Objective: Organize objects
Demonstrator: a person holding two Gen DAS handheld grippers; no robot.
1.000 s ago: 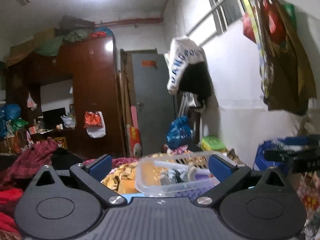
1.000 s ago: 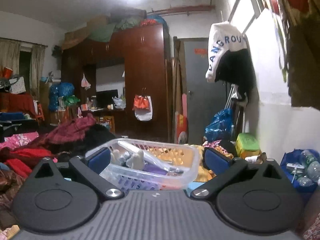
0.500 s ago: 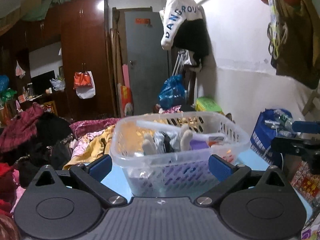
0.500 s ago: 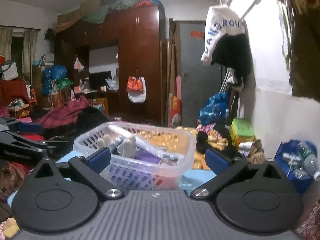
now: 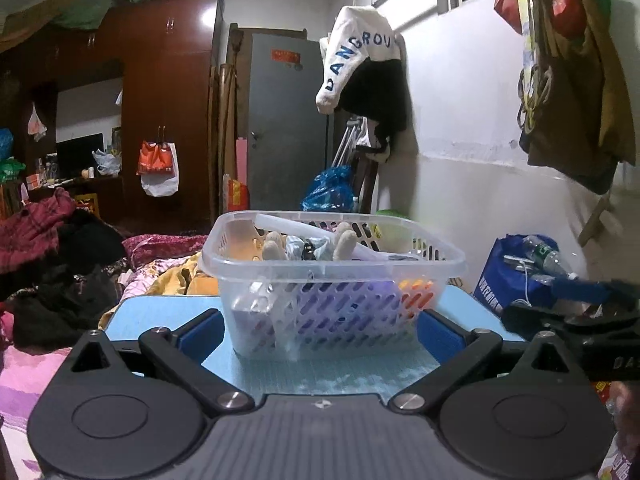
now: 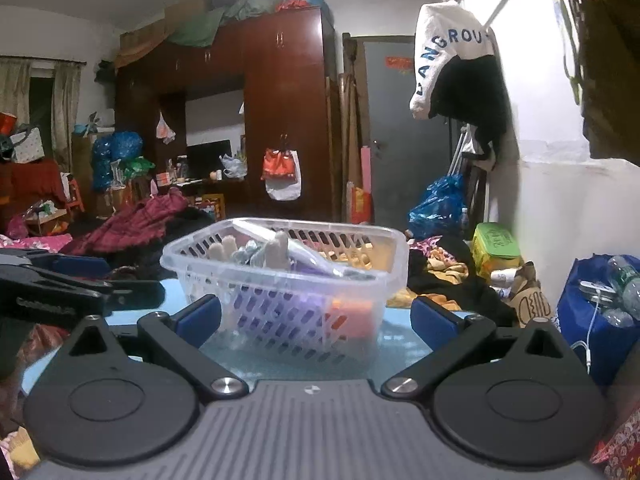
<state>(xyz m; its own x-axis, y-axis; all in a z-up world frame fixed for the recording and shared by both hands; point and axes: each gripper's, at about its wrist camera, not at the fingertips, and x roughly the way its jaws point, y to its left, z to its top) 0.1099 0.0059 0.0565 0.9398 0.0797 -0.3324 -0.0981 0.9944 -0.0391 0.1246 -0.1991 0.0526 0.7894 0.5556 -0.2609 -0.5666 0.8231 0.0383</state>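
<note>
Both views have dropped level with the table (image 5: 160, 312): basket (image 5: 332, 280) of oddments now sits at twelve o'clock, left tongs (image 5: 320, 330) and right tongs (image 6: 316, 320) open, empty, sorting not yet begun.

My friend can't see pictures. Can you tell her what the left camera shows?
A clear plastic basket full of small things sits on a light blue table, framed by the open left hand-held gripper. Behind are clothes piles, a brown wardrobe and a grey door.
</note>
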